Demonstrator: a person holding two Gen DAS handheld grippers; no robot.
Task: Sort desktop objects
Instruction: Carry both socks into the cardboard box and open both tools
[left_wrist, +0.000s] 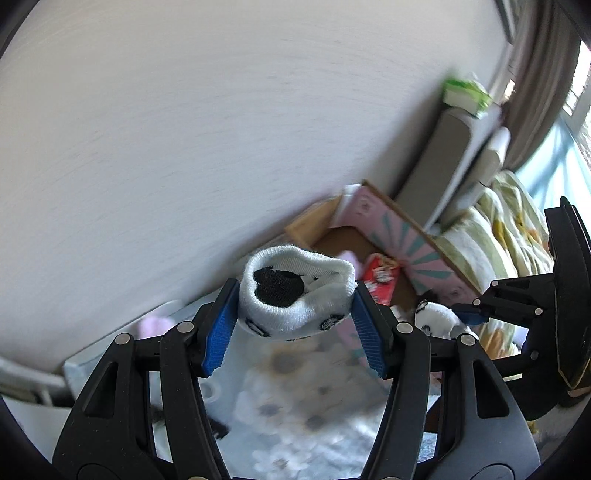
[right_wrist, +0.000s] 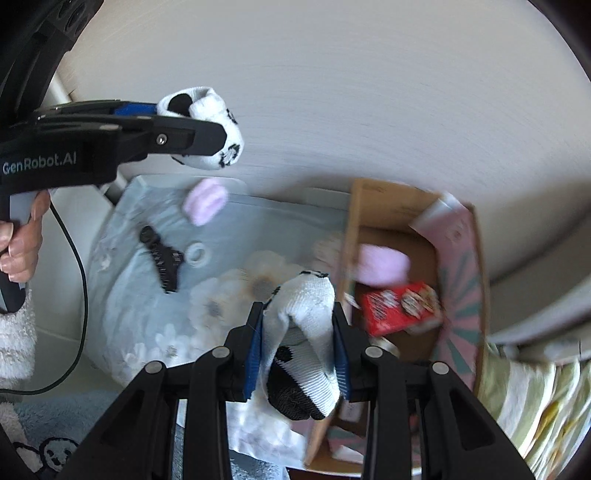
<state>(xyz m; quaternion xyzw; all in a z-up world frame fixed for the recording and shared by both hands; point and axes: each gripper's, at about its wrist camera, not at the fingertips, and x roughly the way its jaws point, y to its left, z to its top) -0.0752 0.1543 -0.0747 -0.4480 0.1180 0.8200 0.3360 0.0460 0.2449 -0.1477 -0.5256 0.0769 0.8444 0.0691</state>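
Right wrist: cardboard box (right_wrist: 373, 206) rim beside held sock (right_wrist: 306, 314).

Surface: pale blue floral cloth (right_wrist: 147, 295), spread flat. On it: black hair claw clip (right_wrist: 162, 258), white ring (right_wrist: 196, 254) just beside clip, pink rolled bundle (right_wrist: 205, 201) near far edge. Open cardboard box (right_wrist: 373, 206) at cloth's right edge.

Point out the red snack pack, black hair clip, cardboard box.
red snack pack (right_wrist: 399, 308), right wrist view, its red front
black hair clip (right_wrist: 162, 258), right wrist view, its toothed spine
cardboard box (right_wrist: 360, 210), right wrist view, its brown flap
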